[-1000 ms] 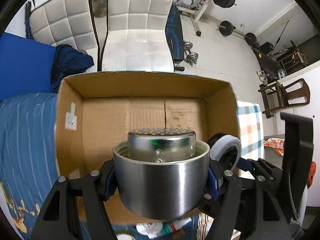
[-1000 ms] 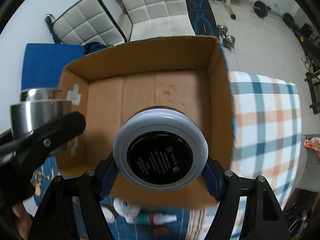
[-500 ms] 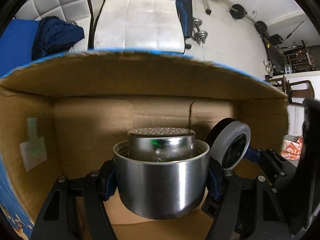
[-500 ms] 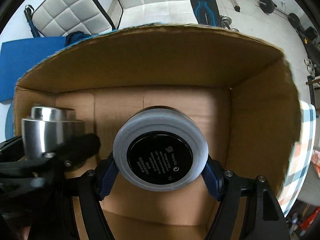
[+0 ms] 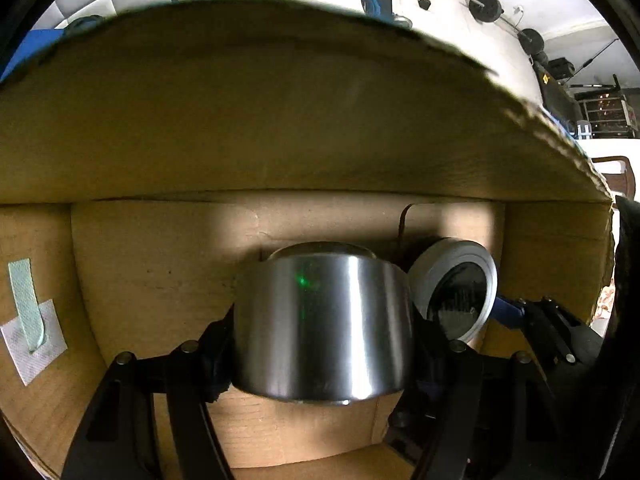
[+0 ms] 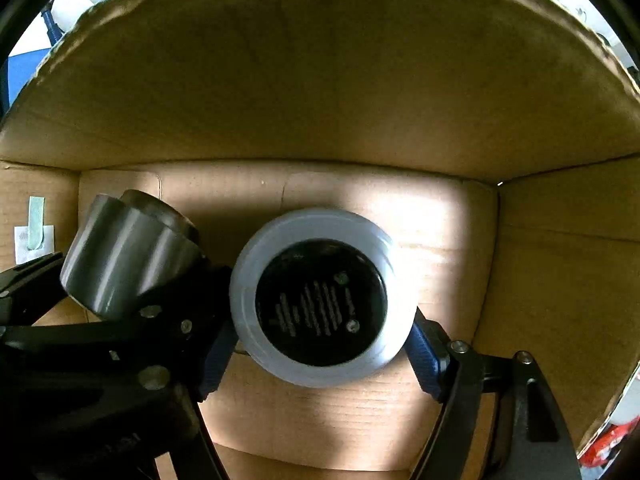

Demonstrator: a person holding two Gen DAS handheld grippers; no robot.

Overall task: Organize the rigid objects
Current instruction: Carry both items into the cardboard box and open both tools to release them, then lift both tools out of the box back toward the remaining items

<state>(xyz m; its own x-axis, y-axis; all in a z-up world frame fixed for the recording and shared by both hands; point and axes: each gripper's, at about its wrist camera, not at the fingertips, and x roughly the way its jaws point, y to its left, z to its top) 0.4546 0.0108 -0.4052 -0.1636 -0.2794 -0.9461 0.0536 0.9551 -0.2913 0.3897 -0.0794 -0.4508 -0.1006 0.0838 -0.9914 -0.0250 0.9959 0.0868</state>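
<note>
Inside cardboard box [image 5: 280,128] | left tool [image 5: 320,344] clamps steel cup [image 5: 320,320] — right tool [image 6: 320,344] clamps grey disc [image 6: 320,296]

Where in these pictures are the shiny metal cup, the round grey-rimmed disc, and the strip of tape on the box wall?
metal cup [image 5: 320,320], left wrist view, on its shiny side wall.
grey-rimmed disc [image 6: 320,300], right wrist view, on its black centre face.
strip of tape [image 5: 26,304], left wrist view, on the green strip.

A shiny steel cup [image 5: 322,328] was seen at lower centre of the left view, inside a brown cardboard box [image 5: 280,120]; a grey-rimmed, black-faced round device [image 6: 320,300] was centred in the right view, just beside the cup.
</note>
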